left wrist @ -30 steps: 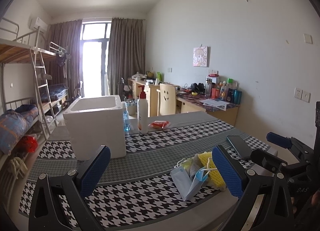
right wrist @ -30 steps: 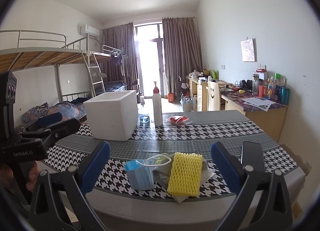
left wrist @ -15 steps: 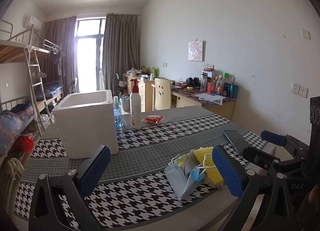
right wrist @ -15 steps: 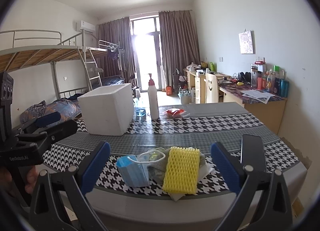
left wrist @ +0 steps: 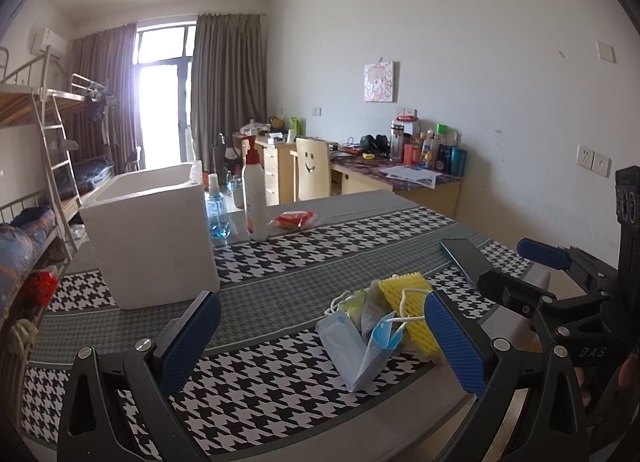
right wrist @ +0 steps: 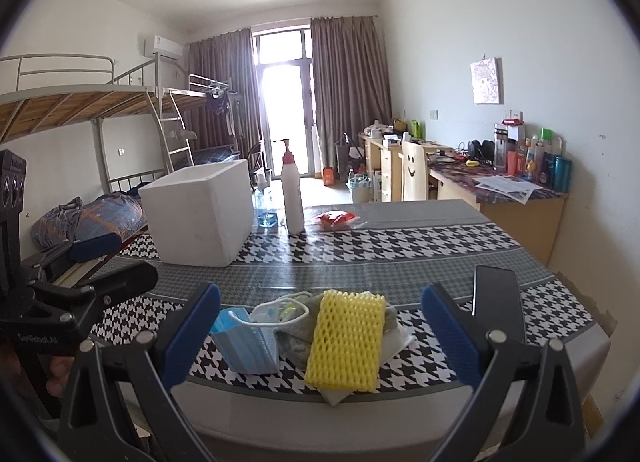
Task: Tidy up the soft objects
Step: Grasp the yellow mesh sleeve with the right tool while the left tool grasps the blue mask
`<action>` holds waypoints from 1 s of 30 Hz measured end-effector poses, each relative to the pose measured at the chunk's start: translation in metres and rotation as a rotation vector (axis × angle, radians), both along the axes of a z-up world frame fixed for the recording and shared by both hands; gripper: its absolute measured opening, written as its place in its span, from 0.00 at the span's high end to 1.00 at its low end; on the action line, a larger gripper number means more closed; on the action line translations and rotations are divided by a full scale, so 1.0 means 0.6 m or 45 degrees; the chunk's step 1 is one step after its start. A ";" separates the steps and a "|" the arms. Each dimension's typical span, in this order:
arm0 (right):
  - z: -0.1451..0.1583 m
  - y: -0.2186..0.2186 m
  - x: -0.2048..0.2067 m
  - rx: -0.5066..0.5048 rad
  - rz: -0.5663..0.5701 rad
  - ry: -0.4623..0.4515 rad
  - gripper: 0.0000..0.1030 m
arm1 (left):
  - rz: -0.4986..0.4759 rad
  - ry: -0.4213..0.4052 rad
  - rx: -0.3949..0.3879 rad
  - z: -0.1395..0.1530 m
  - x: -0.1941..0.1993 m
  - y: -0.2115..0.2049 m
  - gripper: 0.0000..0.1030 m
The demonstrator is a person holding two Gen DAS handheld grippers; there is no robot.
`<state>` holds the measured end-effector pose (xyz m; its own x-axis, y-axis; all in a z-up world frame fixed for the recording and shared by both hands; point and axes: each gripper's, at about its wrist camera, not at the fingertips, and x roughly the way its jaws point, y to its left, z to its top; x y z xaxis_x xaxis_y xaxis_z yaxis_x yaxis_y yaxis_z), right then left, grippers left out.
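A dormitory room held a worktop (right wrist: 400, 262) draped in black-and-white houndstooth cloth. The open white foam box (right wrist: 200, 213) stood far back, likely the destination. Both the left gripper (left wrist: 320, 338) and right gripper (right wrist: 320, 334) hovered with jaws released, empty. Between them, near the front edge, lay a yellow foam net sleeve (right wrist: 346, 338) beside a blue pleated face mask (right wrist: 248, 342), ready for picking.

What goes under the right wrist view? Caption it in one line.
Open right gripper poised over yellow foam net, blue mask and cloth on the checked table, white box behind.

bare cloth (left wrist: 280, 302) between foam box (left wrist: 156, 238) and pile (left wrist: 384, 322).
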<state>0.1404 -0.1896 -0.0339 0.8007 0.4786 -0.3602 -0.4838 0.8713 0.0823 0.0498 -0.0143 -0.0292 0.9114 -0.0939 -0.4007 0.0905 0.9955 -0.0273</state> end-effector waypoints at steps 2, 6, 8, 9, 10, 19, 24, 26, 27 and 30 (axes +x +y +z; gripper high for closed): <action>-0.004 -0.002 0.005 -0.012 -0.011 0.012 0.01 | -0.017 0.013 0.002 -0.004 0.003 -0.003 0.01; -0.011 -0.006 0.013 -0.023 -0.028 0.034 0.01 | -0.038 0.051 0.004 -0.015 0.012 -0.005 0.01; -0.014 -0.006 0.013 -0.032 -0.035 0.037 0.01 | -0.042 0.060 -0.005 -0.019 0.016 -0.004 0.01; -0.016 -0.006 0.014 -0.037 -0.038 0.039 0.01 | -0.045 0.064 -0.005 -0.021 0.017 -0.005 0.01; -0.018 -0.006 0.014 -0.040 -0.039 0.042 0.01 | -0.048 0.068 0.000 -0.023 0.019 -0.006 0.01; -0.029 -0.001 0.023 -0.074 -0.048 0.075 0.01 | -0.094 0.122 0.011 -0.041 0.029 -0.014 0.01; -0.039 0.000 0.027 -0.088 -0.061 0.097 0.01 | -0.123 0.161 -0.002 -0.053 0.041 -0.019 0.01; -0.042 -0.002 0.030 -0.091 -0.071 0.107 0.01 | -0.135 0.174 -0.002 -0.058 0.045 -0.021 0.01; -0.044 -0.003 0.030 -0.092 -0.072 0.111 0.01 | -0.143 0.183 -0.001 -0.061 0.047 -0.023 0.01; -0.047 -0.004 0.034 -0.099 -0.081 0.123 0.01 | -0.158 0.210 0.005 -0.071 0.055 -0.028 0.03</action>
<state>0.1605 -0.1922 -0.0622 0.7883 0.3958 -0.4712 -0.4206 0.9054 0.0568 0.0826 -0.0308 -0.0719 0.8148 -0.1993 -0.5444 0.2070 0.9772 -0.0479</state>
